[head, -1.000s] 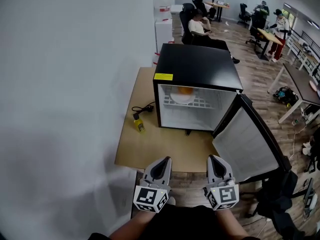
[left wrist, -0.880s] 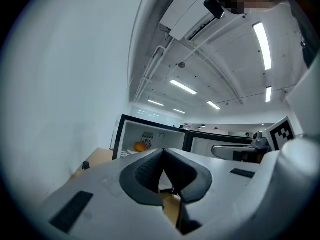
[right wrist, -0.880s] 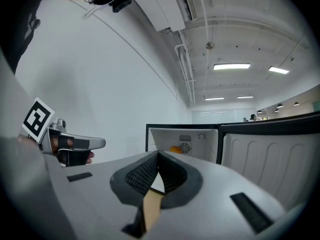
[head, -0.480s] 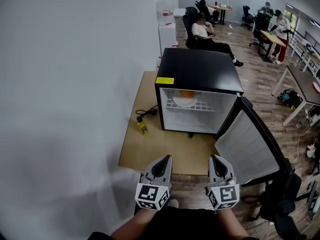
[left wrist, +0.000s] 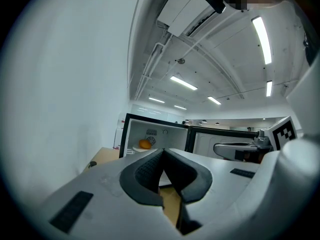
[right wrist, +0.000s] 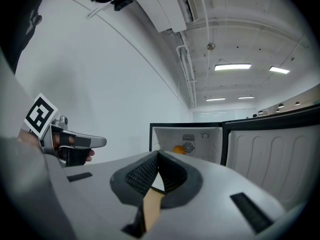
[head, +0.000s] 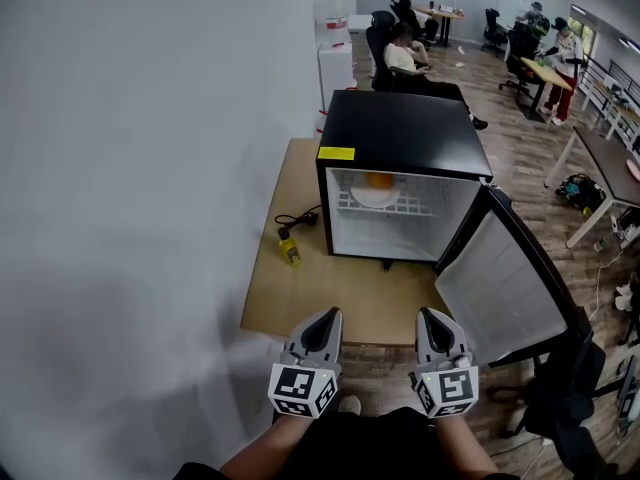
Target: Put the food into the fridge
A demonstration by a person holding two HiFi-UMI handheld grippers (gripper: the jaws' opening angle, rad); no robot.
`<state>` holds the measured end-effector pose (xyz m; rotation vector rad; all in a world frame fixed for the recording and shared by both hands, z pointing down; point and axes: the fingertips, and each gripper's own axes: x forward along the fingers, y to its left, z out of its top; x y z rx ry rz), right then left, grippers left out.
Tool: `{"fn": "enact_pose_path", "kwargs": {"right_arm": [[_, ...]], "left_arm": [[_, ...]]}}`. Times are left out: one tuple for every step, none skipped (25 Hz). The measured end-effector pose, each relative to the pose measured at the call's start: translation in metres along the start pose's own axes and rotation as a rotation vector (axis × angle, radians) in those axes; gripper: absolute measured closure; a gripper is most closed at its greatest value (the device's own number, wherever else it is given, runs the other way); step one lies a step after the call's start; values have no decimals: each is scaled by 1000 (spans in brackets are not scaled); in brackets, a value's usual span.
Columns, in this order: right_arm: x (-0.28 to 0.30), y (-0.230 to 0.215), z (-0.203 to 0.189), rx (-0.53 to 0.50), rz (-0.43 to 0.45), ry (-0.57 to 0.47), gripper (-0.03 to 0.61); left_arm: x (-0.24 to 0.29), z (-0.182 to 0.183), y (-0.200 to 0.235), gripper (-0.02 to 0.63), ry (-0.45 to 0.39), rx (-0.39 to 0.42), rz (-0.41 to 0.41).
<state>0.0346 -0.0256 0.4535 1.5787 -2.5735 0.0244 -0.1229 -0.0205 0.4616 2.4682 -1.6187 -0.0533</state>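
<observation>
A small black fridge (head: pixel 404 138) stands on a low wooden platform (head: pixel 300 288) with its door (head: pixel 510 288) swung open to the right. On its wire shelf lies a white plate (head: pixel 373 197) with an orange food item (head: pixel 378 180) on it; the same orange food (left wrist: pixel 145 144) (right wrist: pixel 178 148) shows in both gripper views. My left gripper (head: pixel 323 320) and right gripper (head: pixel 433 318) are held side by side near my body, well short of the fridge. Both are shut and hold nothing.
A yellow plug (head: pixel 290 252) with a black cable (head: pixel 298 218) lies on the platform left of the fridge. A white wall (head: pixel 150 168) runs along the left. Behind the fridge are white boxes (head: pixel 335 63), a seated person (head: pixel 410 60), and desks (head: pixel 600 168) at the right.
The view has drifted slightly, so the fridge sits a little lower and to the right in the head view. Both grippers stay shut and keep their place in front of me.
</observation>
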Motion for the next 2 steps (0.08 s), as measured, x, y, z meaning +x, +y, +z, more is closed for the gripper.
{"fn": "enact_pose_path", "kwargs": {"right_arm": [[0, 2, 0, 0, 1, -1, 520], [0, 3, 0, -1, 2, -1, 520]], "left_arm": [[-1, -1, 1, 600, 1, 1, 0], [-1, -1, 2, 600, 3, 2, -1]]}}
